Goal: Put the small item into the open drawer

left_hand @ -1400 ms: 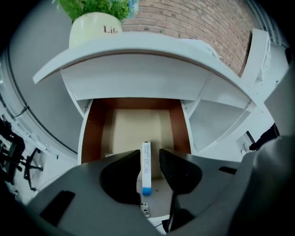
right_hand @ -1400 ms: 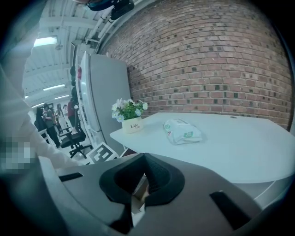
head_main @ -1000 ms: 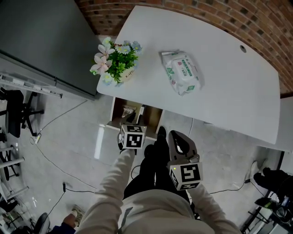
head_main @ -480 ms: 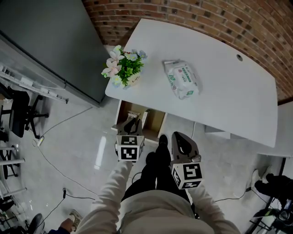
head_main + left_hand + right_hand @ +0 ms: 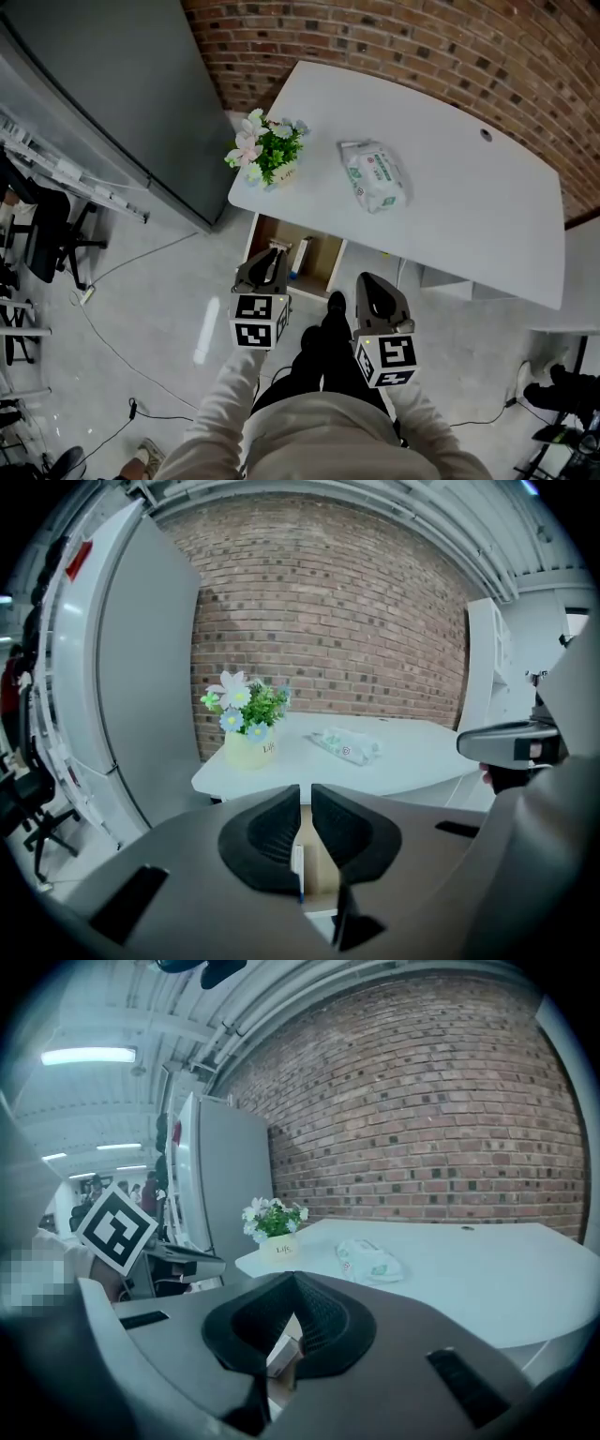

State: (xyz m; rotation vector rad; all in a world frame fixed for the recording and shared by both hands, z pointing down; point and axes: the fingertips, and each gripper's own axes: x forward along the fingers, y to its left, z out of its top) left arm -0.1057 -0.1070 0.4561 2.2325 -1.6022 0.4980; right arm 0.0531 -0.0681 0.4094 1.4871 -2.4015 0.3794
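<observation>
Left gripper (image 5: 306, 799), low centre of frame: jaws closing w/ nothing btw them. Right gripper (image 5: 296, 1283) I see clenched, empty. Small item (image 5: 300, 255) lies in the open drawer (image 5: 322, 262), centre frame, below the table (image 5: 469, 216) edge.

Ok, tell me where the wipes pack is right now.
In the head view the wipes pack lies on the white table, just right of the flower pot.

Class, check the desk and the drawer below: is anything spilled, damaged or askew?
Nothing is spilled or damaged. Only the white plastic wipes pack lies slanted on the white desk; the wooden drawer stands open.
</observation>
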